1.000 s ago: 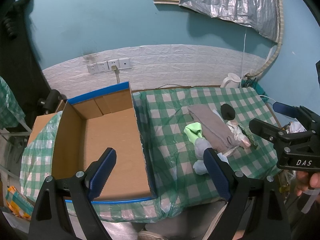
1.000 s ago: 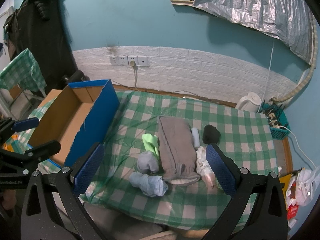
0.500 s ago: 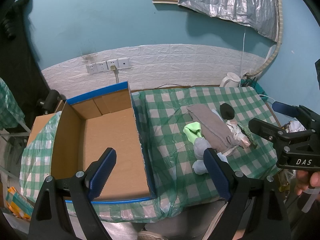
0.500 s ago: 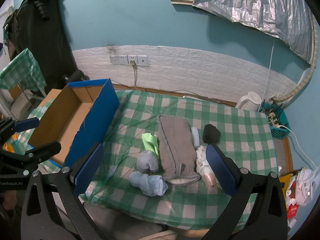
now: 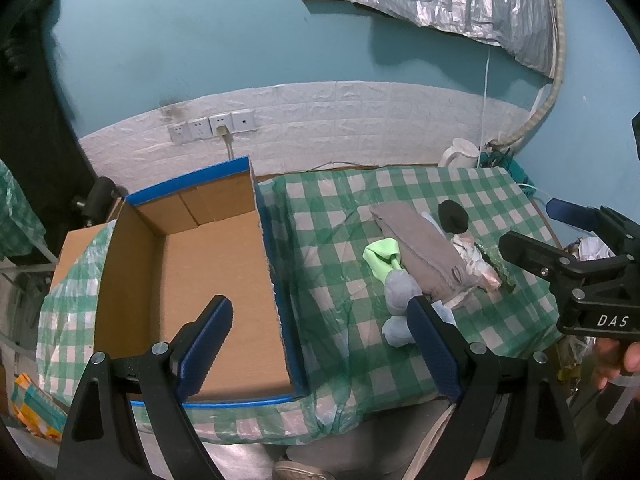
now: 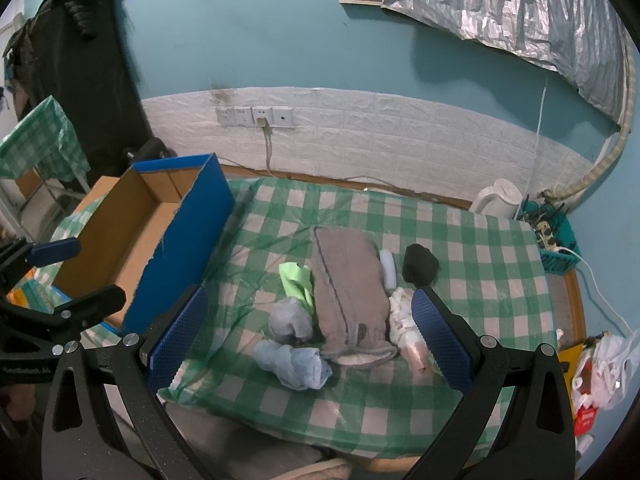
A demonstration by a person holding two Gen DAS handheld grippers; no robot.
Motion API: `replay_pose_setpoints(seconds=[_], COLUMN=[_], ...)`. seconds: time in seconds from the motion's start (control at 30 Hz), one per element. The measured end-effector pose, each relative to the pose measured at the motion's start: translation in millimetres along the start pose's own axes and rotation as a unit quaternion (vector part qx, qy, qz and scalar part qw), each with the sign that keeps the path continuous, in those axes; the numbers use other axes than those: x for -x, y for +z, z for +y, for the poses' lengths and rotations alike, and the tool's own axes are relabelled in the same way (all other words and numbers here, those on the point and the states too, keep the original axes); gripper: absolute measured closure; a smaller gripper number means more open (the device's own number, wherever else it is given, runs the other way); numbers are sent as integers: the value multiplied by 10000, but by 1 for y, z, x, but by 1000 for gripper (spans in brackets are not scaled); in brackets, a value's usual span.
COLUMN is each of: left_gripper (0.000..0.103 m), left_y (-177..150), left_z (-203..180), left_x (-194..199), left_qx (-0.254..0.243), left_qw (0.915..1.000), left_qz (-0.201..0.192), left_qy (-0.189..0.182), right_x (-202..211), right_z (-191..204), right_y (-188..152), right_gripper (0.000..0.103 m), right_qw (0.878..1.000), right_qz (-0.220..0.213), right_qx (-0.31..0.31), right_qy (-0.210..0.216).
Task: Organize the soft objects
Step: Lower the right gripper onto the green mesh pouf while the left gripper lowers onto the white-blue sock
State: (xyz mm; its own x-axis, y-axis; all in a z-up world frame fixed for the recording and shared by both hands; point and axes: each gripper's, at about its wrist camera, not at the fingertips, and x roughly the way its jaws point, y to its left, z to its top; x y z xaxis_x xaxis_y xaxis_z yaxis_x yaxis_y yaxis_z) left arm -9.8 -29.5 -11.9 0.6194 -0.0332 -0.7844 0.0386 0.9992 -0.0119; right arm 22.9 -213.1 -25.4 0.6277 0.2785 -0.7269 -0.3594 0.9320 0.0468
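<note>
Both my hand-held grippers, left (image 5: 320,334) and right (image 6: 310,326), hang spread and empty; I should drop the right squarely over the blue sock (image 6: 294,362) at the desk's (image 6: 500,264) near edge, pinching its bunched middle.

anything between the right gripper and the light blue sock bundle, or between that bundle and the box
Nothing visible blocks the open right gripper from the light blue sock bundle at the table's near edge. Toward the cardboard box, only its blue side wall stands between, so the bundle must be lifted over it.

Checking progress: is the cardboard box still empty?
Empty: the blue-edged cardboard box shows only bare brown floor; the soft things lie outside.
</note>
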Motion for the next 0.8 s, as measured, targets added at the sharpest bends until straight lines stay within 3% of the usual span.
replay_pose_setpoints(seconds=[0.8], left_gripper=[13], left_y=[9], left_z=[-32], left_x=[-47], left_qx=[-107], left_qw=[9981], left_qz=[591], left_qy=[-126], right_x=[-31], right_z=[-77], right_y=[-3], right_gripper=[2], right_qw=[9955], right_qz=[626], right_qx=[-676], right_qy=[-215])
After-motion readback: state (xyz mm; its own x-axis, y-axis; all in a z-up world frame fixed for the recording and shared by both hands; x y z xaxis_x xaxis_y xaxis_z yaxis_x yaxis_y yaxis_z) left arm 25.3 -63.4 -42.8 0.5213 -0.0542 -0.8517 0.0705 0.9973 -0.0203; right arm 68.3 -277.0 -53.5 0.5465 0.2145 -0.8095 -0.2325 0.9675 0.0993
